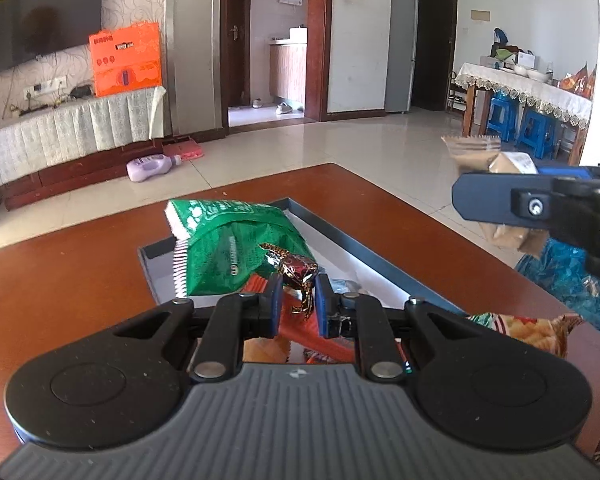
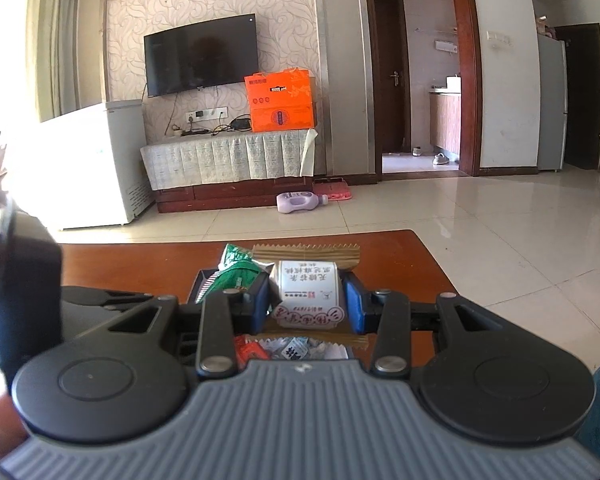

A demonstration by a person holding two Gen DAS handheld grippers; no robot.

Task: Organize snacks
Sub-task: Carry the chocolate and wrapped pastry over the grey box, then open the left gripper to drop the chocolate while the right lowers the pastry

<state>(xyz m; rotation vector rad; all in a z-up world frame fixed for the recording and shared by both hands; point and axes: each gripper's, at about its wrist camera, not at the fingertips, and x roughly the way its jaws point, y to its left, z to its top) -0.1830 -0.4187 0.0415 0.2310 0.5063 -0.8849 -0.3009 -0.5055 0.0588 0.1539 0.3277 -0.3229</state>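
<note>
The left tool (image 1: 296,298) is clamped on a small candy (image 1: 298,270) in a dark red and gold foil wrapper, its twisted end hanging down between the blue pads (image 1: 275,296). It hovers over the near end of a shallow dark-rimmed tray (image 1: 342,236) that sits on the reddish-brown wooden tabletop (image 1: 60,272). A green snack bag (image 1: 228,240) lies inside the tray, tilted up against its far left part, and the candy is just in front of that bag from this view. Below the left tool lie red and orange wrappers (image 1: 300,332), partly hidden by the tool's body, so what they are exactly is hard to tell. A chips bag (image 1: 532,328) lies on the tabletop to the right of the tray, with a blue crinkled wrapper (image 1: 560,276) beyond it.

The right tool (image 2: 306,294) is closed on a brown paper snack packet (image 2: 306,256) with a white label (image 2: 308,284), the blue pads pressing its two sides. It is held above the tabletop (image 2: 140,260), near the tray's end, with the green bag (image 2: 236,268) just left of it. In the left wrist view the same right tool (image 1: 500,200) with its packet (image 1: 476,154) is in the air off the right side of the tray.

On the tiled floor (image 1: 380,144) beyond lies a purple bottle (image 1: 150,166) near a cloth-covered TV cabinet (image 1: 72,128).
</note>
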